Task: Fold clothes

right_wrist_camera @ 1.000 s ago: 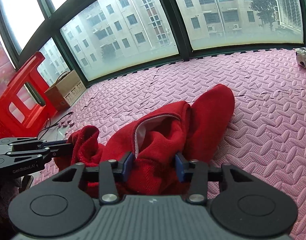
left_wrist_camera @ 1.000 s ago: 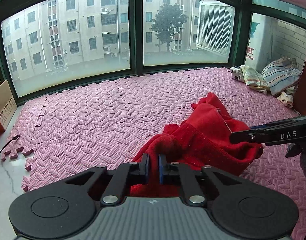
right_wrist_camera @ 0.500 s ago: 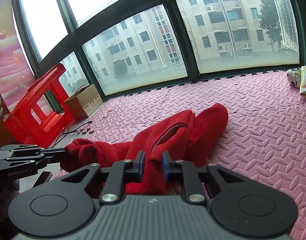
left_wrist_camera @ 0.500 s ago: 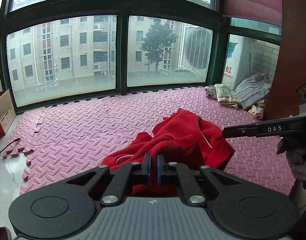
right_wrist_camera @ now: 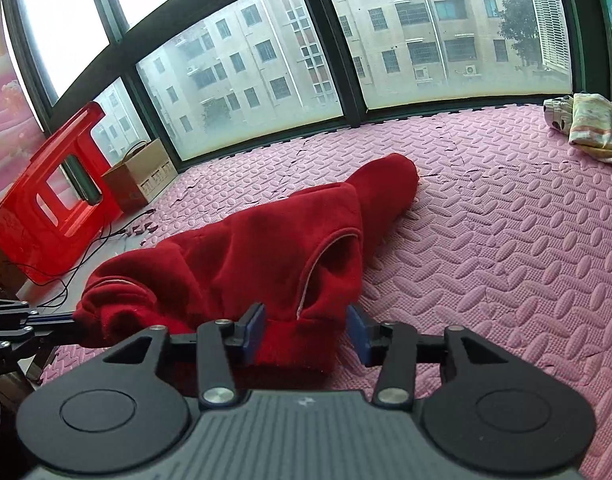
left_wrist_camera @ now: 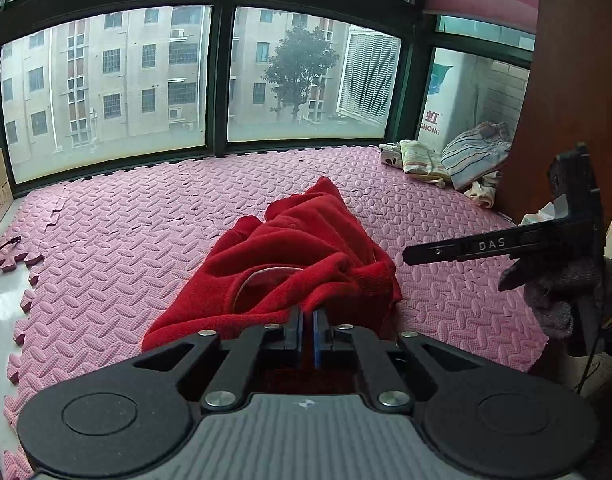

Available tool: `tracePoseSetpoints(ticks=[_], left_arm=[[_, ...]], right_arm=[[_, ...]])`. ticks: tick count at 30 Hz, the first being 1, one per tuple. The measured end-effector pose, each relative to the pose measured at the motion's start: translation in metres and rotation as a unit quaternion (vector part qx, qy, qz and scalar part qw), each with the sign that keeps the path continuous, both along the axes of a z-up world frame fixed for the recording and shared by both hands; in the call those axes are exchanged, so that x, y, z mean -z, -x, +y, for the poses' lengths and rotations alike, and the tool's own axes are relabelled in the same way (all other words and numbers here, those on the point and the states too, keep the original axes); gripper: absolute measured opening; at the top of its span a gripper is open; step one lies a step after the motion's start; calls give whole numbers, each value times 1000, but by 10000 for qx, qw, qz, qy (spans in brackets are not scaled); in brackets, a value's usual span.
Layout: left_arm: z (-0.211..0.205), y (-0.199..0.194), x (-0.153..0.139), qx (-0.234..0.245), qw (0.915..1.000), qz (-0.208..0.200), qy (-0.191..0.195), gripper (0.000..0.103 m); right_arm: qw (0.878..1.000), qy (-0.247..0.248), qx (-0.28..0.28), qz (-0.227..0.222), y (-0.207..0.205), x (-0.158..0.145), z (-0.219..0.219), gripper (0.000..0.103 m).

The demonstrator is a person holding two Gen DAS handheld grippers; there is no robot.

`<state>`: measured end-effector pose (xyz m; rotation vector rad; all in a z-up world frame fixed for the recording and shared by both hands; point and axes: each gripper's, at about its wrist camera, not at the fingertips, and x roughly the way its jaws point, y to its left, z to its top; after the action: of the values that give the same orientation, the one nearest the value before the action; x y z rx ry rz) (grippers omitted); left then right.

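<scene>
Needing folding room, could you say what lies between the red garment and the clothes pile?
Only bare mat between garment and pile, in the left wrist view.

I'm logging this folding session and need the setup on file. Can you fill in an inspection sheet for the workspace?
Surface: pink foam mat, edge tiles loose at the left.
Job's things: red garment, crumpled on the mat.
Clutter: pile of clothes in the far corner.
Grippers: left gripper shut on the red garment; right gripper open, jaws just opened, garment hem between them.
Cables: black cables on the floor by the red stool.
Surroundings: windows facing apartment blocks; cardboard box.
</scene>
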<state>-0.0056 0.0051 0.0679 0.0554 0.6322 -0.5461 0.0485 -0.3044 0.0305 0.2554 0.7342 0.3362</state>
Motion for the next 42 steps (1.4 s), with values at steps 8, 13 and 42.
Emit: tracePoseSetpoints(ticks=[8, 13, 42], left_arm=[[4, -1, 3, -87, 9999, 85, 110, 5], [7, -2, 2, -117, 9997, 113, 176, 5], [26, 30, -19, 439, 9971, 499, 367, 21]], right_arm=[[9918, -1101, 161, 632, -34, 44, -6, 52], [9916, -1211, 125, 440, -21, 39, -8, 20], [9972, 565, -350, 356, 100, -39, -30, 41]])
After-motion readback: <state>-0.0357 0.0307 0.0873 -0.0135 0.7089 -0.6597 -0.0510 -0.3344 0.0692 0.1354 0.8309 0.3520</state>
